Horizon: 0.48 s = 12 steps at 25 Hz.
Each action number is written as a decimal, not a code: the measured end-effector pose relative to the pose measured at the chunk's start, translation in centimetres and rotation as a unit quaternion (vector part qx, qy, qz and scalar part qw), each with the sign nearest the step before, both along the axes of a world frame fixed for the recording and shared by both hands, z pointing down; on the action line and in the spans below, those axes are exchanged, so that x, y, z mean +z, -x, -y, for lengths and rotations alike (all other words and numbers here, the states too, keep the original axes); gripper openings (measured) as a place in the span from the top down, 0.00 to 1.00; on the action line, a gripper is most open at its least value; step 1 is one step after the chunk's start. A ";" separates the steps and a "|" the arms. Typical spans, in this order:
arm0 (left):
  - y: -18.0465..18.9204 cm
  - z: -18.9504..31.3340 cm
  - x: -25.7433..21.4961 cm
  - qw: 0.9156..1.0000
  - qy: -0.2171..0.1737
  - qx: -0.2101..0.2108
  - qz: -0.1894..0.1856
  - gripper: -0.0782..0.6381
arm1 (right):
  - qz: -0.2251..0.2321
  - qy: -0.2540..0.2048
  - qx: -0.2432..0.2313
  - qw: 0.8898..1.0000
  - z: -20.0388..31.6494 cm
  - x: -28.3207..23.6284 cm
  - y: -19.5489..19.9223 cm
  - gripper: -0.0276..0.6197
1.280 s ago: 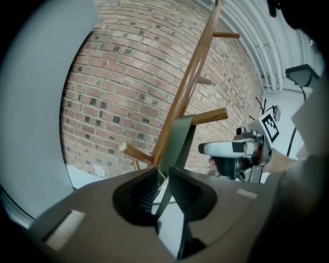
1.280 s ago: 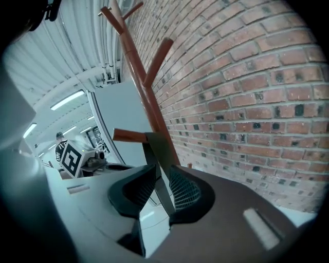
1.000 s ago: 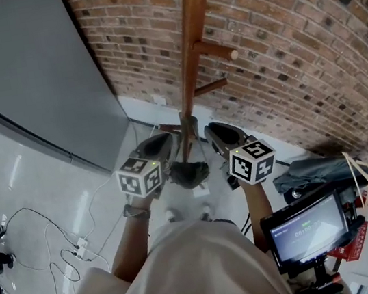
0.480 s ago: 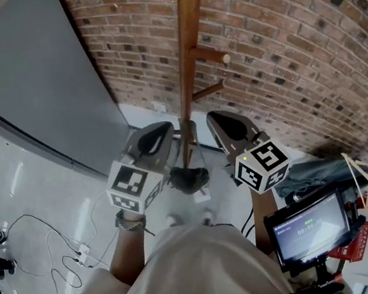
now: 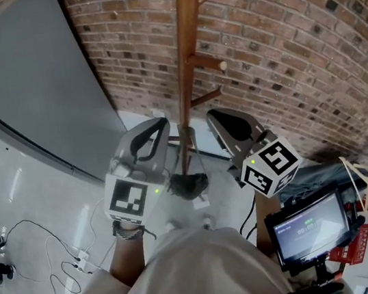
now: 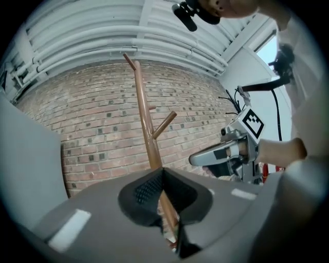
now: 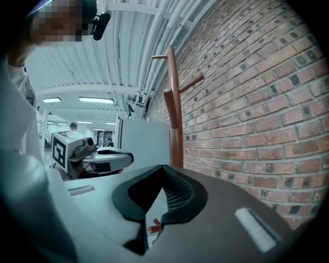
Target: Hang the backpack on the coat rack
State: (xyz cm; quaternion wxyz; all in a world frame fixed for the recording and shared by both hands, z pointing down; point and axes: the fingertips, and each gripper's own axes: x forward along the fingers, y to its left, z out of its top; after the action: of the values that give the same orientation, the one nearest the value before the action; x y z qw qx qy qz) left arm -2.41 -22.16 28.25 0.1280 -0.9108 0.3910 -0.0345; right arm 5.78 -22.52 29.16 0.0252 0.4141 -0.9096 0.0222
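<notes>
Showing as a dark lump, the backpack [image 5: 189,185] was found low against the pole of the coat rack [image 5: 187,59]; whether it hung or sat on the floor could not be told. The fingers of the left gripper [image 6: 163,170] and of the right gripper [image 7: 162,167] were pressed together tip to tip with nothing held, one gripper at each side of the pole.

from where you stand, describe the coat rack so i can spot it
Find the red brick wall. In front of it, right of the grey panel, stands the coat rack: the only tall wooden pole, with short pegs angling upward.
</notes>
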 end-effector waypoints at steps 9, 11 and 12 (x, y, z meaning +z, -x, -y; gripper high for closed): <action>-0.5 0.5 0.3 1.000 0.002 0.005 0.010 0.89 | -0.013 -0.035 0.016 0.999 0.1 -2.2 -0.1 0.96; -0.4 0.6 0.5 1.000 0.004 0.003 0.010 0.89 | -0.012 -0.033 0.014 0.999 0.1 -2.1 -0.1 0.96; -0.4 0.7 0.6 1.000 0.005 0.001 0.009 0.89 | -0.012 -0.031 0.013 0.999 0.2 -2.0 0.0 0.96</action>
State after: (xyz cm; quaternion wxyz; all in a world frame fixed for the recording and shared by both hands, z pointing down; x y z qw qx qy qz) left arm -2.05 -22.85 28.82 0.1267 -0.9114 0.3890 -0.0446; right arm 5.82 -22.69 27.13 0.0225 0.4265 -0.9042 -0.0106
